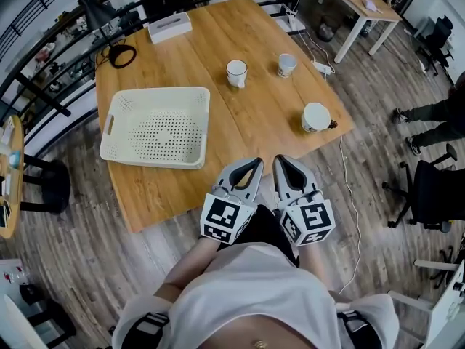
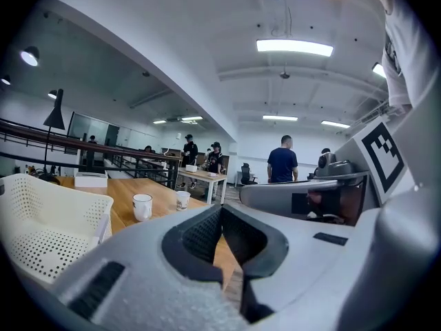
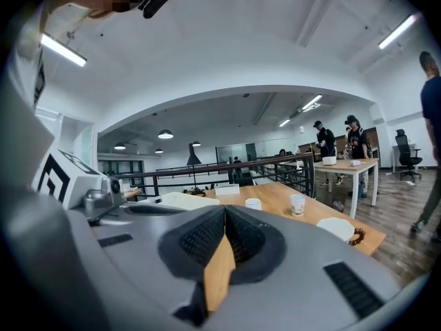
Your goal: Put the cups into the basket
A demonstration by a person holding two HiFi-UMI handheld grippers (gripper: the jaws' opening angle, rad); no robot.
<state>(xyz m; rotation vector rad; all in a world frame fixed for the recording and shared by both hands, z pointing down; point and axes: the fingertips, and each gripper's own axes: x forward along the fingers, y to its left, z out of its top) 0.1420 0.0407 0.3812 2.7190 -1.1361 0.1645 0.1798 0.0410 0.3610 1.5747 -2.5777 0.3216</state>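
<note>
While L tool [image 1: 257, 163] & R tool [image 1: 279, 159] sit clenched empty, 3 round cups [image 1: 236, 72] [image 1: 287, 64] [image 1: 315, 117] stand near perforated basket [image 1: 160, 91] on wood table [image 1: 247, 133].

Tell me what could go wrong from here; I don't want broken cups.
The cup with the dark handle stands close to the table's right edge; a nudge might send it to the floor. The left hand-held gripper and the right hand-held gripper are shut; unless opened first, they may knock a cup over.

The wooden bench [image 1: 251, 129] carries a white perforated basket [image 1: 205, 122] at left, three cups [image 1: 236, 73] [image 1: 287, 65] [image 1: 315, 117] toward the right, and a tissue box [image 1: 169, 27] and lamp base [image 1: 122, 54] at its far edge.
</note>
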